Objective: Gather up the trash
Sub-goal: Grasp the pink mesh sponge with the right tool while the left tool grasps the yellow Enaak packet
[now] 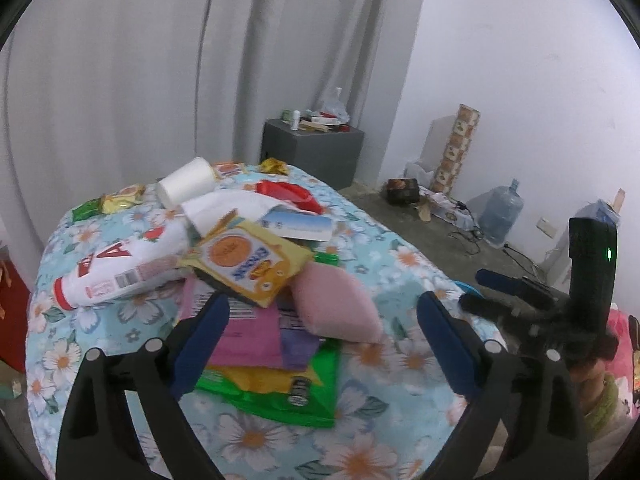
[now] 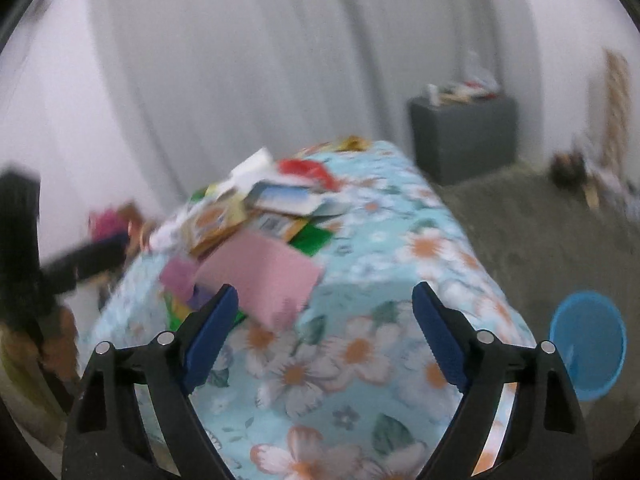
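A table (image 1: 400,280) draped in a light-blue cloth with white and orange flowers carries the trash in a loose heap toward its left and far half. There is a white bottle with a red cap (image 1: 120,264) lying on its side, a roll of white paper (image 1: 188,180), a yellow snack packet (image 1: 252,264), a pink packet (image 1: 336,304), a green wrapper (image 1: 276,392) nearest, and a red wrapper (image 1: 292,194) at the far end. The near right part of the cloth is bare, its edge falling away to a grey floor (image 2: 540,240). A blue bowl (image 2: 588,344) sits on that floor by the table's right side. A grey curtain (image 1: 160,60) hangs behind, with a dark grey box (image 1: 312,148) at the far wall. The left tool (image 1: 320,316) hangs wide apart over the heap, gripping nothing; the right tool (image 2: 324,300), blurred, is likewise spread and empty above the near corner
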Tool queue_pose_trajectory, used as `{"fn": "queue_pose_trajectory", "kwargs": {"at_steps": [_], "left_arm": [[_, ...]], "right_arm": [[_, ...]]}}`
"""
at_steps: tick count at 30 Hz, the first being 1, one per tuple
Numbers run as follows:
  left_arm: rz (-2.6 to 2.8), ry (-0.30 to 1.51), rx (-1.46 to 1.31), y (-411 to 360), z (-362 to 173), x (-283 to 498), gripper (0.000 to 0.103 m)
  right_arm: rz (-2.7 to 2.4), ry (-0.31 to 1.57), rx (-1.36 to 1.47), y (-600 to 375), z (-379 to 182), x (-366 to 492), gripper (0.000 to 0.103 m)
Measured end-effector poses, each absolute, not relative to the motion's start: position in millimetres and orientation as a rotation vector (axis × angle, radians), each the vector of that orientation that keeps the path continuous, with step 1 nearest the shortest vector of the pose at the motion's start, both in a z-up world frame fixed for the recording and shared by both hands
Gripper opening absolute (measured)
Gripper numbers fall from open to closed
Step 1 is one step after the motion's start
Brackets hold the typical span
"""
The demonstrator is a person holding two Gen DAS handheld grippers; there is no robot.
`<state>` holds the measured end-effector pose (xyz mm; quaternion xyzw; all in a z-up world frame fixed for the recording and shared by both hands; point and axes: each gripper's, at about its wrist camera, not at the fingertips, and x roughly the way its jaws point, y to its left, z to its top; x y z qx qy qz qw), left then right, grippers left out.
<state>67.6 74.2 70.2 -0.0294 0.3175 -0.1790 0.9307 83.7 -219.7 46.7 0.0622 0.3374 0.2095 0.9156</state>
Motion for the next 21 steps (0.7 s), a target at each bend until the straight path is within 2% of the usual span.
{"fn": "queue_pose_trajectory", "kwargs": {"at_steps": [2,8,14,17,19,21], "left_arm": [[-0.34,0.647,-0.05,81.6,69.7,73.1,0.085],[-0.287,0.66,0.121,81.6,62.3,98.1,0.063],[-0.329,0.692,0.18,78.0,53.5,119.3,0.06],[-0.345,0.723,0.203,74.4,45.3,127.1,0.06],[-0.351,0.749,0.198,74.6,39.3,132.7,0.06],[-0.366,0.765,0.184,74.1,36.9,134.3,0.06]], "right_arm": [[0.452,0.69,0.039,-199.0,42.2,86.5,0.086],[0.505,0.65,-0.262,-142.7,22.0,92.7,0.087],[0.517,0.625,-0.496,-108.1,0.9,100.8,0.085],[0.537,0.631,-0.54,-97.7,-5.4,103.8,0.077],[0.54,0.639,-0.534,-97.6,-6.9,105.5,0.063],[0.522,0.649,-0.505,-103.0,-5.4,107.8,0.058]]}}
